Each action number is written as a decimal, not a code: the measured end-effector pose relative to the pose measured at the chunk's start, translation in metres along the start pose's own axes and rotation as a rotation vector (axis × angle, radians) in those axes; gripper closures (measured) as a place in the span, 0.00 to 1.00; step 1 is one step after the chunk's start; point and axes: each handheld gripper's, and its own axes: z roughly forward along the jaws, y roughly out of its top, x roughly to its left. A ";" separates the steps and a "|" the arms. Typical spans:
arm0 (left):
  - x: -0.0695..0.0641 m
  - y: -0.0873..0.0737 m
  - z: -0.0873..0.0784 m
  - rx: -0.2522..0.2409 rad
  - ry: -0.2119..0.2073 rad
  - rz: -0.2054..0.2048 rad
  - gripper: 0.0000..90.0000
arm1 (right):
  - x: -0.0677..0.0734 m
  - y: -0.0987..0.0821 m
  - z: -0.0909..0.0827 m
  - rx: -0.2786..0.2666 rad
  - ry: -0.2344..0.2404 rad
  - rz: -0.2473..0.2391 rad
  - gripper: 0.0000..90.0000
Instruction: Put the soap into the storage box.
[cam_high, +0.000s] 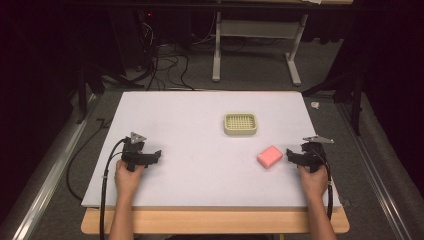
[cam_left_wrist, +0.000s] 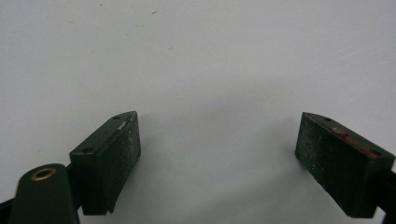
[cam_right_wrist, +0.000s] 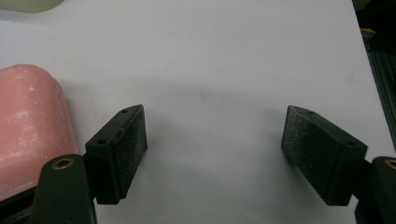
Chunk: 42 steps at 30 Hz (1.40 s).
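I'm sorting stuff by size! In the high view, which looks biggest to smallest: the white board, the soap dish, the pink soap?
1. White board, by far the largest.
2. Soap dish.
3. Pink soap, a little smaller than the dish.

A white counter (cam_high: 200, 165) rests on a wooden board (cam_high: 215, 221) whose edge shows along the near side. Beyond the far edge, a grey metal table frame (cam_high: 256, 47) stands on grey carpet (cam_high: 250, 75). Black cables (cam_high: 165, 65) lie tangled on the floor at far left.
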 end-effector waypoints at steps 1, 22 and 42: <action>0.000 0.000 0.000 0.000 0.000 0.000 0.16 | 0.000 0.000 0.000 0.000 0.000 0.000 0.25; 0.000 0.000 0.000 0.002 0.000 0.003 0.16 | -0.001 0.001 0.000 0.006 0.009 0.009 0.25; -0.001 0.000 0.000 0.001 0.002 -0.003 0.16 | -0.004 0.001 -0.002 0.002 0.044 0.021 0.23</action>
